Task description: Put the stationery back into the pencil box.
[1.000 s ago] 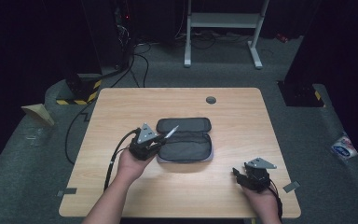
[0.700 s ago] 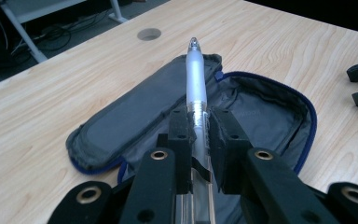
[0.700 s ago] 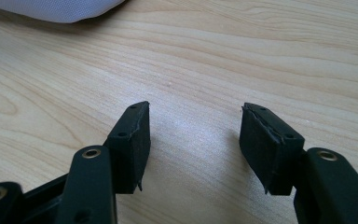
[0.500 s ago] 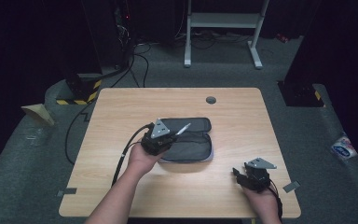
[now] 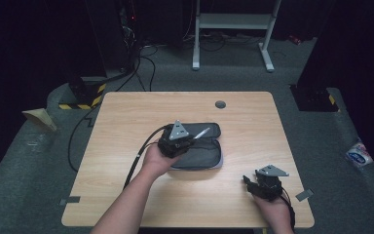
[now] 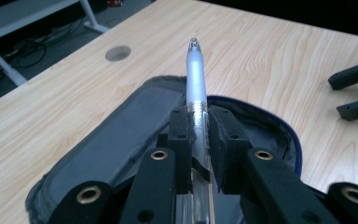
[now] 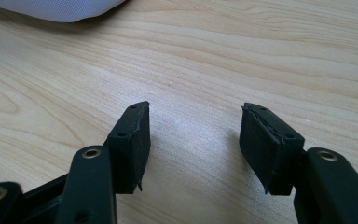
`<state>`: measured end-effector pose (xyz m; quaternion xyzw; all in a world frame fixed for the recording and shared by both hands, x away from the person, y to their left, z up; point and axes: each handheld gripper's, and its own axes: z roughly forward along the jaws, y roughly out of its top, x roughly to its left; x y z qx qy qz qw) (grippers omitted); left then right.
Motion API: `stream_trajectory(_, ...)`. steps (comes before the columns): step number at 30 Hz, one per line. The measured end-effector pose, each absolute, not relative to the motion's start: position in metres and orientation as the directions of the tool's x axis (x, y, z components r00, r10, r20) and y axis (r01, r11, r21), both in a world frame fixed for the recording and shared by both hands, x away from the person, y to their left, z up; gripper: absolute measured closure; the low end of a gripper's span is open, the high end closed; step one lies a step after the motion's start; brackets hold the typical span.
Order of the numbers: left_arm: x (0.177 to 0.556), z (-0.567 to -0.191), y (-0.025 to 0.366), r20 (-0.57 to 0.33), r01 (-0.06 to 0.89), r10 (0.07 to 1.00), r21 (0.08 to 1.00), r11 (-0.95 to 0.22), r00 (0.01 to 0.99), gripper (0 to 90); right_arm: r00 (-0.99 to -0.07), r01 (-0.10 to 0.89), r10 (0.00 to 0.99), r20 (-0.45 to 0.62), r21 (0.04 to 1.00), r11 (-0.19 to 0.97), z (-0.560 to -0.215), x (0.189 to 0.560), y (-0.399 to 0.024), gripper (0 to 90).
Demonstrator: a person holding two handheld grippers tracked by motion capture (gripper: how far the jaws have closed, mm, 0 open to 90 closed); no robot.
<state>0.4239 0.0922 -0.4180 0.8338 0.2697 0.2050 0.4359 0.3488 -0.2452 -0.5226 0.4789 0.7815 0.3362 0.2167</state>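
On the wooden table (image 5: 126,131) a dark zip pencil case (image 5: 202,153) lies open near the middle, its flap spread flat and its blue-edged mouth facing the person. The left gripper (image 5: 187,138) hangs over the case at about the 10 o'clock side of it, held in the person's left hand (image 5: 158,158), with its black cable (image 5: 139,156) trailing back toward 7 o'clock. Its jaws are pinched tight on a translucent pen (image 6: 196,88); in the left gripper view the left gripper (image 6: 198,128) clamps the barrel part-way along, and the pen's tip runs out ahead toward 12 o'clock, above the case's open flap (image 6: 121,135). From the high view the pen (image 5: 200,133) slants up toward 2 o'clock from the jaws. Whether the pen's rear end touches the case lining cannot be told, since the jaws hide it. The right gripper (image 5: 249,181) sits well apart from the case, at about 5 o'clock on the table near the front edge, in the person's right hand (image 5: 272,207). In the right gripper view the right gripper (image 7: 193,140) has its jaws spread wide with bare wood between them, holding nothing, and a pale corner of the case (image 7: 60,9) shows at 11 o'clock. A round cable hole (image 5: 220,104) lies at the table's far side, at 12 o'clock from the case.
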Motion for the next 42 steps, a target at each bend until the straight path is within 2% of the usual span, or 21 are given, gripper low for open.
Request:
stream_trajectory(13,0.431,-0.413,0.085,0.110,0.261,0.615,0.837,-0.481,0.781,79.2,-0.442,0.606,0.897,-0.013,0.733,0.310,-0.523,0.348,-0.245,42.8)
stream_trajectory(40,0.442,-0.471,0.065,0.080,0.327,0.528,0.705,-0.630,0.845,78.7,-0.443,0.604,0.896,-0.015,0.733,0.312,-0.523,0.348,-0.245,42.8)
stream_trajectory(42,0.441,-0.472,0.064,0.082,0.325,0.522,0.697,-0.639,0.849,74.9,-0.442,0.606,0.897,-0.014,0.733,0.310,-0.523,0.348,-0.245,42.8)
